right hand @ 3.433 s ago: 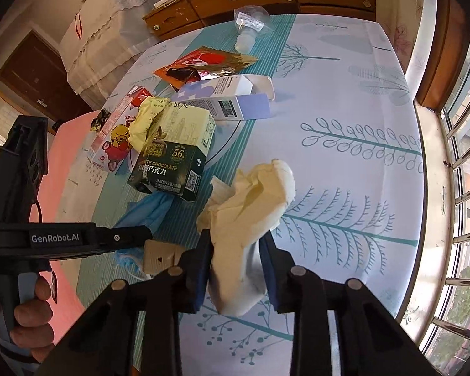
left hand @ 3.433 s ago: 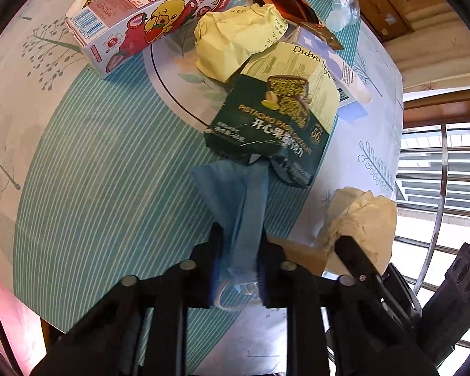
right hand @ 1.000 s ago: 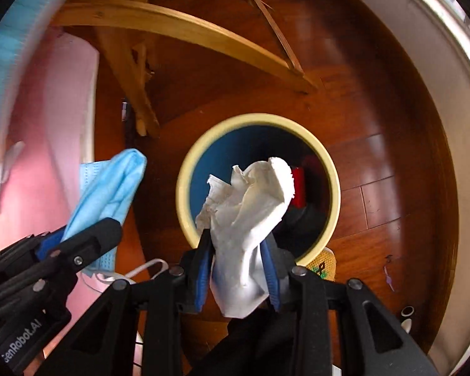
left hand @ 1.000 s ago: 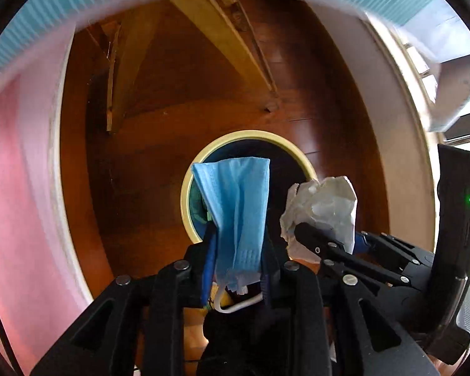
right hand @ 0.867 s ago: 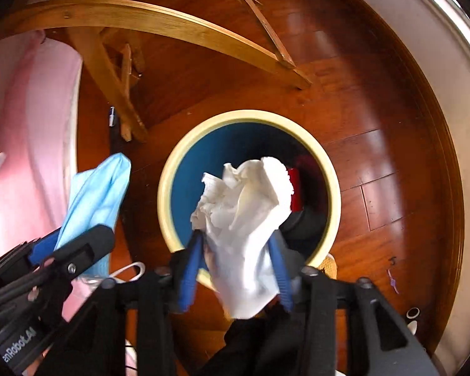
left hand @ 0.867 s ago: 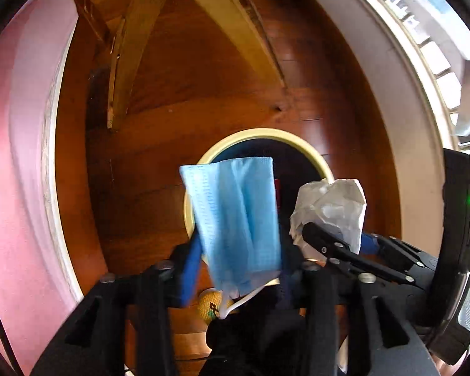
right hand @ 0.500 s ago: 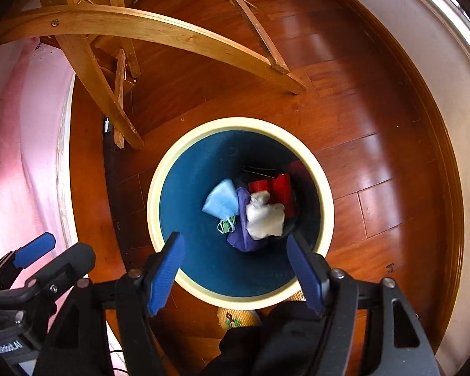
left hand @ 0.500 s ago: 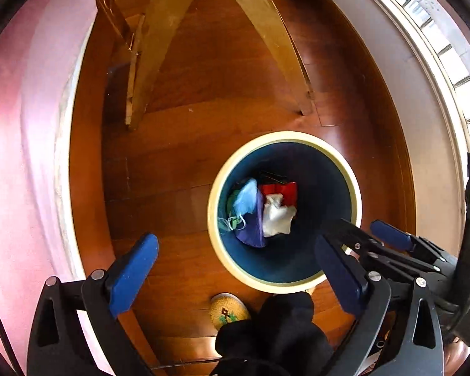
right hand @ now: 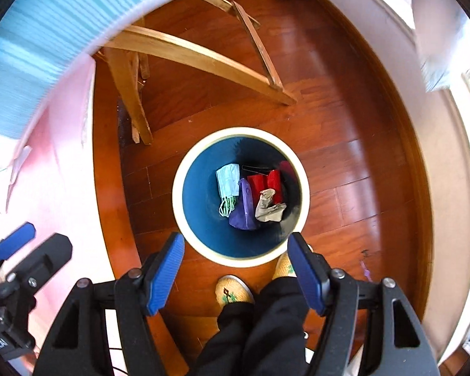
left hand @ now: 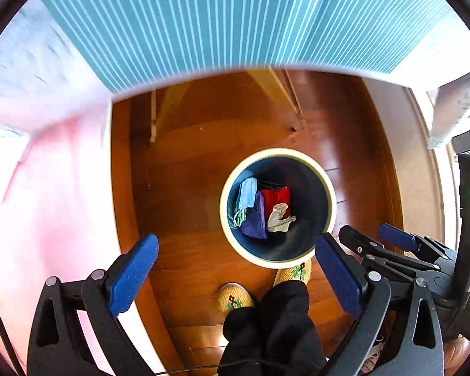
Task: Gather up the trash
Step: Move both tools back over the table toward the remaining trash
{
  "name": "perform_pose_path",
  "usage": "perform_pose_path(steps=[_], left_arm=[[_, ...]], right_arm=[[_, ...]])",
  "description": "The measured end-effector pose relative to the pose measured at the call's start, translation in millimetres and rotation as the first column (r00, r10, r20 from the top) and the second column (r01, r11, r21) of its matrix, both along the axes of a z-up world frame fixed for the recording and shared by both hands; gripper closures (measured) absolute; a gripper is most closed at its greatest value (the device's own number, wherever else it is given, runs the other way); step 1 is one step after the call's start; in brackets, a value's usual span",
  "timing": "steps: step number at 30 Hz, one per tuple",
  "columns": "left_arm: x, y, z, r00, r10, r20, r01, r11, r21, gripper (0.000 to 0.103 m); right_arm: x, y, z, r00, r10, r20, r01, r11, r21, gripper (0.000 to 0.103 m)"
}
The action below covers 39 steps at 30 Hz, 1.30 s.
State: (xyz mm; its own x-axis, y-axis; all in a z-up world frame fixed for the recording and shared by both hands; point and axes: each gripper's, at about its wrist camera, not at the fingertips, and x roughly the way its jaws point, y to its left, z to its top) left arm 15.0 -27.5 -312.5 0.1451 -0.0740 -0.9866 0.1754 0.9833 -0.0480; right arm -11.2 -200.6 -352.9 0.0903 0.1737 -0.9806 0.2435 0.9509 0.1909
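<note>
the drop into the bin (right hand: pixel 176 200) looked done — the blue mask (right hand: pixel 228 179) and crumpled tissue (right hand: pixel 268 209) lay inside it, while the left gripper (left hand: pixel 235 277) and right gripper (right hand: pixel 236 271), jaws just sprung wide apart and empty, hung above, likely due back at the table (left hand: pixel 235 15) for more trash.

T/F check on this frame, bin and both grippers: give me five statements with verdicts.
1. The left gripper holds the blue face mask. False: its jaws are wide open and empty; the blue face mask lies in the bin.
2. The crumpled tissue is inside the bin. True.
3. The right gripper is shut on the tissue. False: it is open, nothing between its pads.
4. The bin stands on a wooden floor. True.
5. The bin holds only the mask and tissue. False: red packaging and a purple item are there too.
</note>
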Motion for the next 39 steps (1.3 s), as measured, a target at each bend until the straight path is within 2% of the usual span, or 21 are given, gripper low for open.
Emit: perform_pose_path(steps=[12, 16, 20, 27, 32, 39], left_arm=[[-6, 14, 155, 0.988, -0.050, 0.148, 0.046, 0.999, 0.028, 0.004], [-6, 18, 200, 0.977, -0.057, 0.205, 0.051, 0.998, 0.036, 0.004], [-3, 21, 243, 0.956, -0.053, 0.290, 0.041, 0.998, 0.049, 0.004], [7, 30, 301, 0.929, -0.007, 0.371, -0.009, 0.999, 0.041, 0.004], [17, 30, 342, 0.889, 0.023, 0.456, -0.045, 0.998, 0.037, 0.004], [37, 25, 370, 0.852, 0.083, 0.518, -0.104, 0.994, 0.013, 0.004]], right_arm=[[1, 15, 135, 0.996, 0.067, 0.053, -0.064, 0.996, -0.055, 0.034], [3, 20, 185, 0.986, 0.123, 0.114, -0.114, 0.991, -0.076, 0.034], [2, 22, 229, 0.969, 0.165, 0.186, -0.148, 0.984, -0.103, 0.034], [15, 6, 289, 0.932, 0.167, 0.323, -0.115, 0.978, -0.176, 0.034], [37, -12, 327, 0.901, 0.167, 0.400, -0.095, 0.977, -0.194, 0.034], [67, -26, 353, 0.862, 0.224, 0.454, -0.140, 0.968, -0.211, 0.034]])
